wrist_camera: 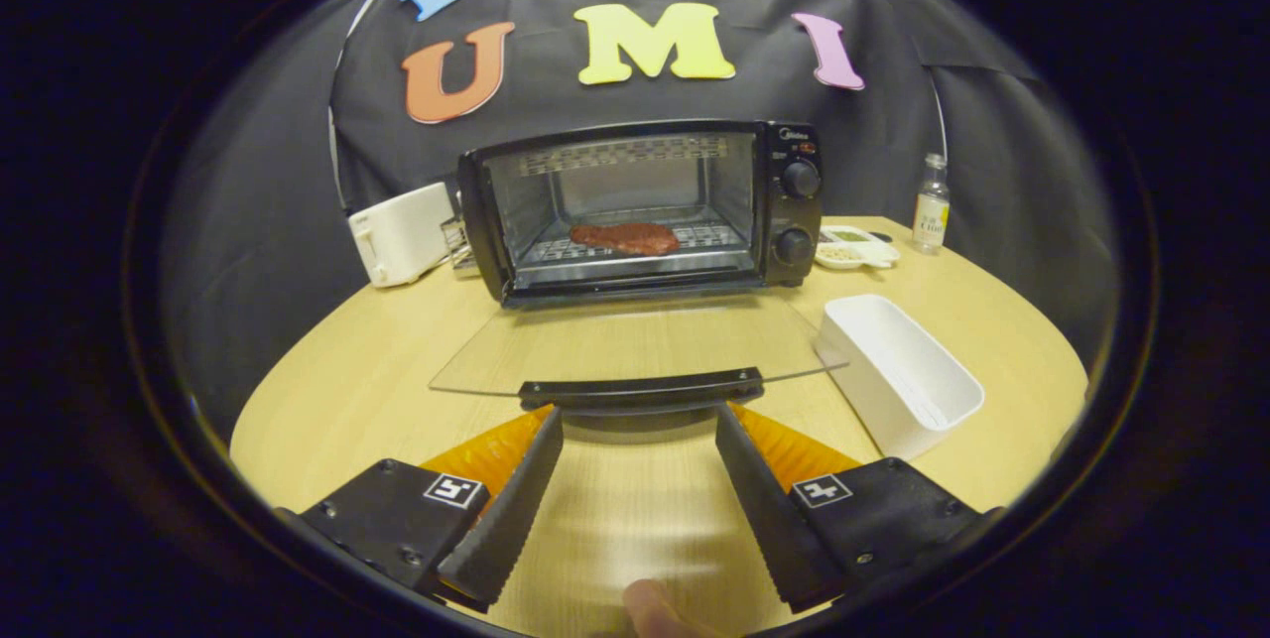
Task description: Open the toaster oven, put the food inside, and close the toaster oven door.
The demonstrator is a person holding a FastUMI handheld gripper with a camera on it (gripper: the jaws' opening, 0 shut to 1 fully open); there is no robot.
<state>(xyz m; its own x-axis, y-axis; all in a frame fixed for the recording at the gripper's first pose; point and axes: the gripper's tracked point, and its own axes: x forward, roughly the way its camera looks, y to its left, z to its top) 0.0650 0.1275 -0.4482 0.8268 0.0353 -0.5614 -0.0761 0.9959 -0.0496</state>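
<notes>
With the food lying inside the toaster oven, its door hangs open; closing remains; the gripper spreads wide under the handle.

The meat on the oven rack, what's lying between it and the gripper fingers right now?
In the gripper view, the open glass door and its black handle lie flat between the open fingers and the meat.

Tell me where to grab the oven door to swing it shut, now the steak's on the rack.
Take the door's handle bar, the dark strip along the lowered glass door's near edge. It lies crosswise just ahead of the open hand-held gripper, so come from below and lift, probably hooking under it.
</notes>
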